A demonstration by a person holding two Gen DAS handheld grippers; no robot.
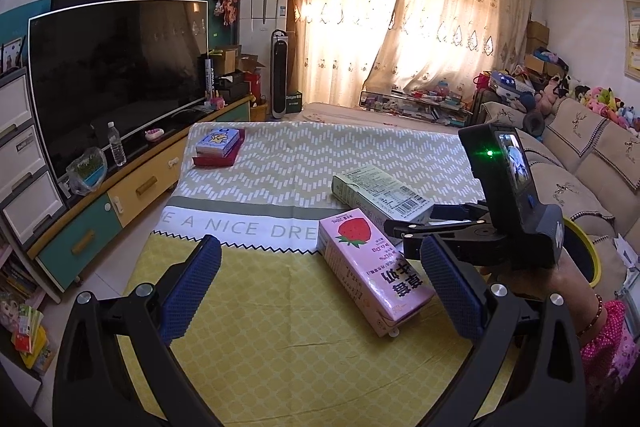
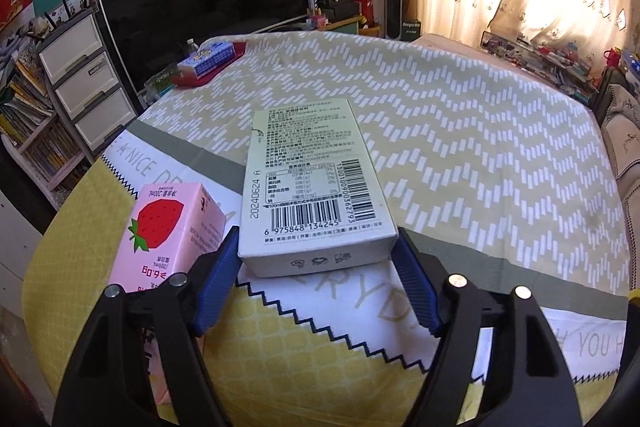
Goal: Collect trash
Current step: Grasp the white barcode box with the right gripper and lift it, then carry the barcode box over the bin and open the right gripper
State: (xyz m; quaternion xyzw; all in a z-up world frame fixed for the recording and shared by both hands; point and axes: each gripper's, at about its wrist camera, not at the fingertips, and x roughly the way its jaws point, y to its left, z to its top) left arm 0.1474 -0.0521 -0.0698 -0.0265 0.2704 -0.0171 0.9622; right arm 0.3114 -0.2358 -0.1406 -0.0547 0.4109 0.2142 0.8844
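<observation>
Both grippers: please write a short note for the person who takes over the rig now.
Right gripper: pads at both sides of the pale green cardboard box; a firm grip cannot be confirmed.
Left gripper: open, empty, near the pink strawberry milk carton.
Both cartons lie on the yellow patterned tablecloth.
Yellow-rimmed bin is at the right.
Done: nothing visibly collected. Left: both cartons.

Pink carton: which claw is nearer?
Right. The right claw straddles the pale box, its left finger beside the pink carton, possibly touching. The left claw hangs open nearer the camera, carton ahead between its fingers, untouched.
</observation>
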